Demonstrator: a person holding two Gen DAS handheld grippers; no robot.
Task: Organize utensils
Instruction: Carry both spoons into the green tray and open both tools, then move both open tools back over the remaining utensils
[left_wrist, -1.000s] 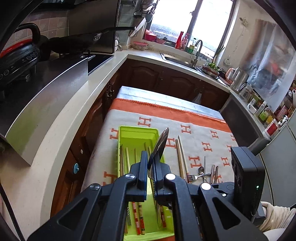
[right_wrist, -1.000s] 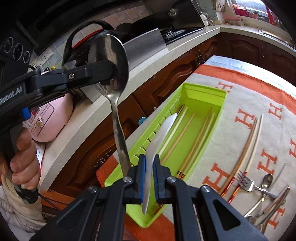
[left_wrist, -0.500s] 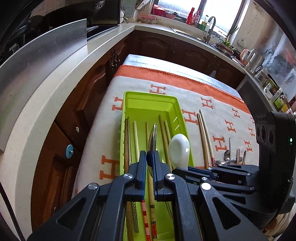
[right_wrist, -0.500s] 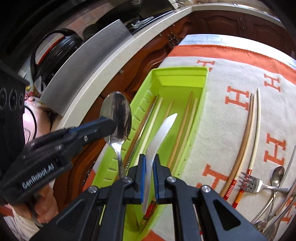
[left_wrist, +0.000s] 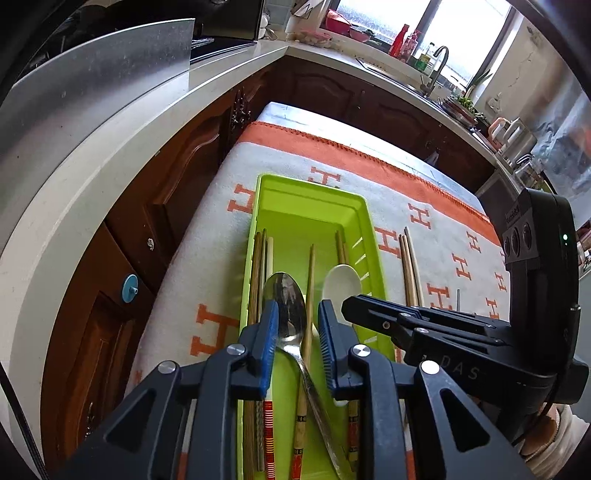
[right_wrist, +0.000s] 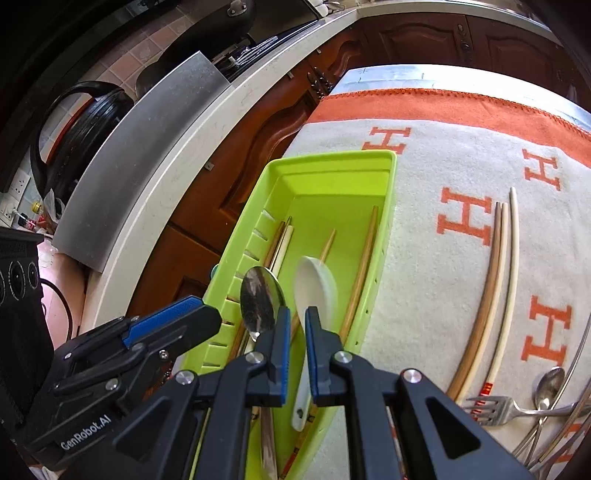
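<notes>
Two spoons go into the tray (left_wrist: 364, 221) at lower centre: left gripper (left_wrist: 295, 330), jaws just opening, frees the steel spoon (left_wrist: 286, 306), while right gripper (right_wrist: 294, 334) clamps the white spoon (right_wrist: 317, 284).

I see a glossy lime plastic tray (left_wrist: 364, 221), a mirror-bright metal spoon (left_wrist: 286, 306), a smooth white glazed-looking spoon (right_wrist: 317, 284), matt wooden chopsticks (right_wrist: 487, 288), and a fuzzy woven cloth (right_wrist: 424, 258) on the tabletop.
</notes>
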